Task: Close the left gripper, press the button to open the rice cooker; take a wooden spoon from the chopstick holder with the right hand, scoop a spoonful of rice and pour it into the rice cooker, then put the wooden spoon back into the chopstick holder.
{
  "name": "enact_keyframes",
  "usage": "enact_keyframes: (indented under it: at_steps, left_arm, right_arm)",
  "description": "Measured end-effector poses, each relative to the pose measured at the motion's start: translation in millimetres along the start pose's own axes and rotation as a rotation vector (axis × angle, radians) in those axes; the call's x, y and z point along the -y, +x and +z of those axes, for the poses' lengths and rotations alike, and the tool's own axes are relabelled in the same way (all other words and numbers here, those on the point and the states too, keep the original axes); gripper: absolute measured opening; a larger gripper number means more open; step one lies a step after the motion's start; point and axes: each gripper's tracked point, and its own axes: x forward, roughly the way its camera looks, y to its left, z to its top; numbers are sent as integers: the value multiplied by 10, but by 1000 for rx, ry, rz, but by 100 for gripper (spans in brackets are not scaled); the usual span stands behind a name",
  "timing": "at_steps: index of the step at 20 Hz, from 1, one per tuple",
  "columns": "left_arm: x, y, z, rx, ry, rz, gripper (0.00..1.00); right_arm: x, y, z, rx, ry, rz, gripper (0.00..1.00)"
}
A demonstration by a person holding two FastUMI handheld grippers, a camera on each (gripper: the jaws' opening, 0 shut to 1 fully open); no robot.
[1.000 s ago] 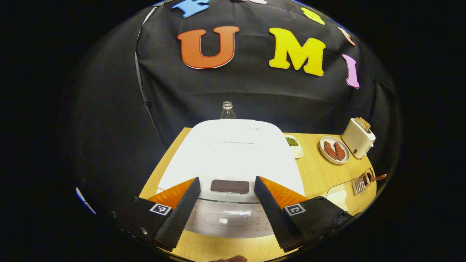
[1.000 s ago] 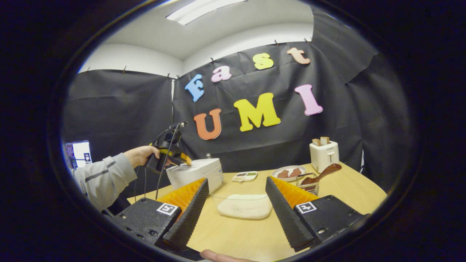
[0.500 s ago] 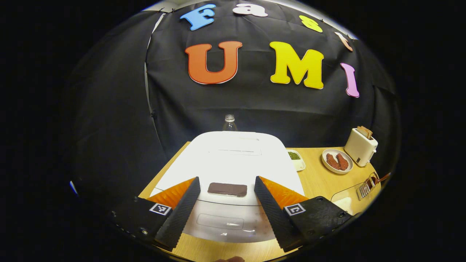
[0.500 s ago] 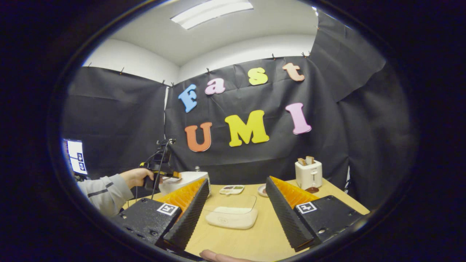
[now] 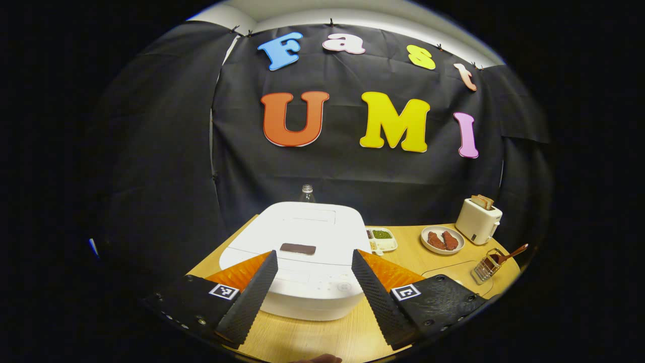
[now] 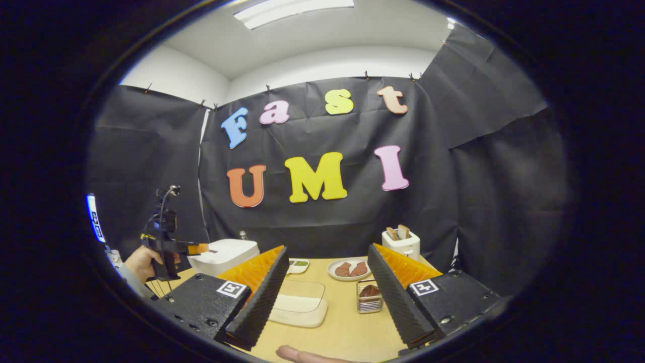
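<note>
1. Left gripper view. Fingers of the left hand-held gripper (image 5: 313,292) are spread wide and grip nothing. The rice cooker (image 5: 302,252) is seen between and just beyond them, lid shut, with its dark button (image 5: 298,248) on top of the lid ahead of the fingertips and not touched. The wooden spoon (image 5: 508,252) is stood in the chopstick holder (image 5: 485,269) well off to the right, near the counter's edge.

2. The counter (image 5: 418,262) is pale wood and is backed by black cloth. A clear bottle (image 5: 305,193) is seen behind the cooker; a divided dish (image 5: 383,238), a plate of reddish pieces (image 5: 442,240) and a toaster (image 5: 477,220) are set along the right.

3. The cooker is white, low and rounded, with faint controls on its front panel.

4. Right gripper view. The right hand-held gripper (image 6: 327,297) is also held wide apart and empty, raised over the counter (image 6: 342,327). The chopstick holder (image 6: 370,296) is framed between its fingers, a little ahead, with the rice container (image 6: 300,308) just left of it. The cooker (image 6: 224,254) is seen far left, and the left hand-held gripper (image 6: 201,248), held in a hand (image 6: 143,262), is pointed at its lid from just beside it.

5. A white ceiling with a light strip is seen above the cloth.
</note>
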Motion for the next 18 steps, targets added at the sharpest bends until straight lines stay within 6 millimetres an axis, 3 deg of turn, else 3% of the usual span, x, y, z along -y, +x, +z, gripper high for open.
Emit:
enact_keyframes:
  at_steps: [2, 5, 6, 8, 10, 11, 12, 14, 15, 16, 18]
  left_arm:
    - [157, -344, 66, 25, 14, -15, 94]
    - [567, -914, 162, 91, 20, -85, 94]
    - [691, -1065, 115, 81, 41, -100, 94]
    - [810, -1354, 7, 60, 70, -79, 94]
    - [938, -1685, 38, 90, 97, -70, 94]
    - [1067, -1842, 97, 124, 96, -93, 94]
    - [1152, -1993, 140, 158, 80, -109, 94]
    - [1247, -2206, 213, 224, 62, -126, 95]
    - [1236, -2282, 214, 244, 65, -109, 95]
    - [1169, -2347, 145, 247, 76, -76, 95]
    - [1132, -2449, 11, 249, 93, -29, 95]
  right_arm:
    - [82, -64, -23, -5, 29, -42, 100]
    - [195, -291, -73, 26, 89, -88, 100]
    - [228, -346, -120, 28, 96, -103, 94]
    - [276, -512, -206, 27, 65, -100, 100]
    - [351, -678, -82, 67, 27, -87, 100]
    - [441, -764, 8, 91, 18, -98, 95]
    - [492, -820, 70, 114, 21, -97, 100]
    - [510, -911, 147, 139, 44, -83, 100]
    - [546, -935, 128, 131, 48, -88, 94]
    - [563, -957, 90, 119, 43, -90, 100]
    - [512, -1001, 45, 106, 22, -72, 100]
